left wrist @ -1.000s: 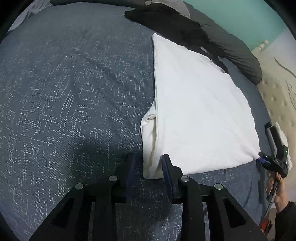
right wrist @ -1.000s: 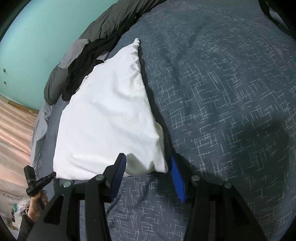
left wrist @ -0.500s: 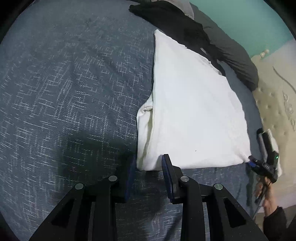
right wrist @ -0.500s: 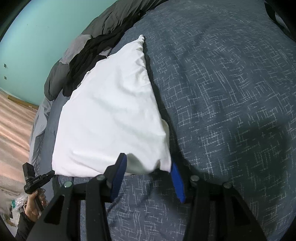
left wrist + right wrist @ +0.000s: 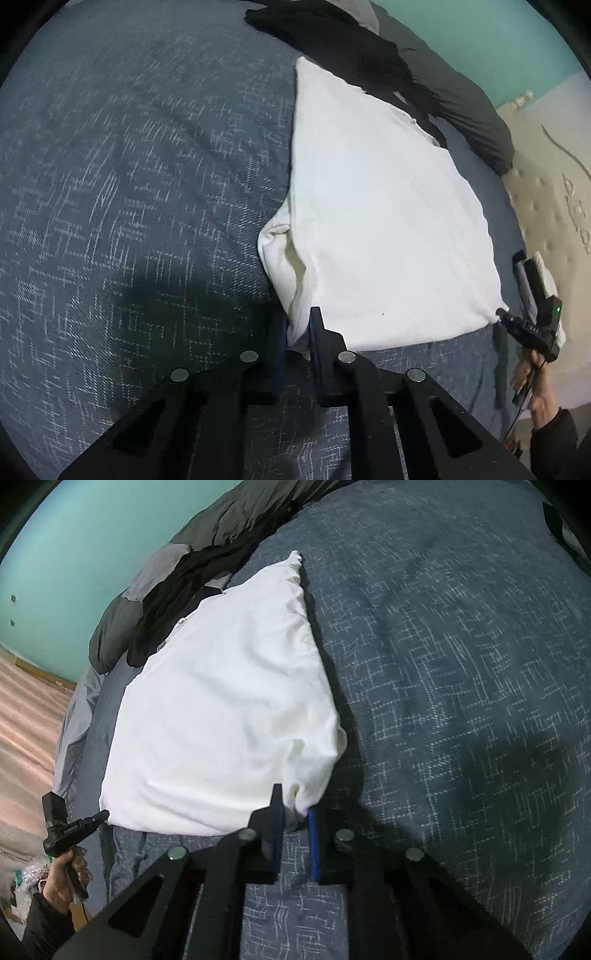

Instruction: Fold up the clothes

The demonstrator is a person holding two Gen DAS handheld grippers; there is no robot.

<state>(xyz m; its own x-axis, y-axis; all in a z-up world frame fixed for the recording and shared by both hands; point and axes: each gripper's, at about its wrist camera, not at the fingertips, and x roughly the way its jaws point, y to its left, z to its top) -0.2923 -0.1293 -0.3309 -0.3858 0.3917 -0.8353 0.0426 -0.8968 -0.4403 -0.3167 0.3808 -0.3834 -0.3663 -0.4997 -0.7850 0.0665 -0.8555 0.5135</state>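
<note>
A folded white garment (image 5: pixel 376 221) lies flat on the dark blue bedspread (image 5: pixel 129 184). My left gripper (image 5: pixel 298 325) has its jaws closing on the near left corner, with white cloth pinched between the pads. In the right wrist view the same garment (image 5: pixel 221 709) shows, and my right gripper (image 5: pixel 295 806) has its jaws closing on the near right corner, with a bunched tip of cloth between the blue pads. Each gripper also appears in the other's view: the right gripper (image 5: pixel 517 325) at one corner, the left gripper (image 5: pixel 92 819) at the other, both held by hands.
A black garment (image 5: pixel 351 48) and a grey duvet (image 5: pixel 469 107) lie heaped just beyond the white garment's far edge. A cream quilted surface (image 5: pixel 546 206) borders the bed on one side, with wooden floor (image 5: pixel 26 720) beyond. The bedspread (image 5: pixel 461 664) stretches wide on the other side.
Both pairs of jaws have narrowed from standing apart around the near corners to pinching the white cloth. The corners have bunched slightly. Neither hand has shifted much.
</note>
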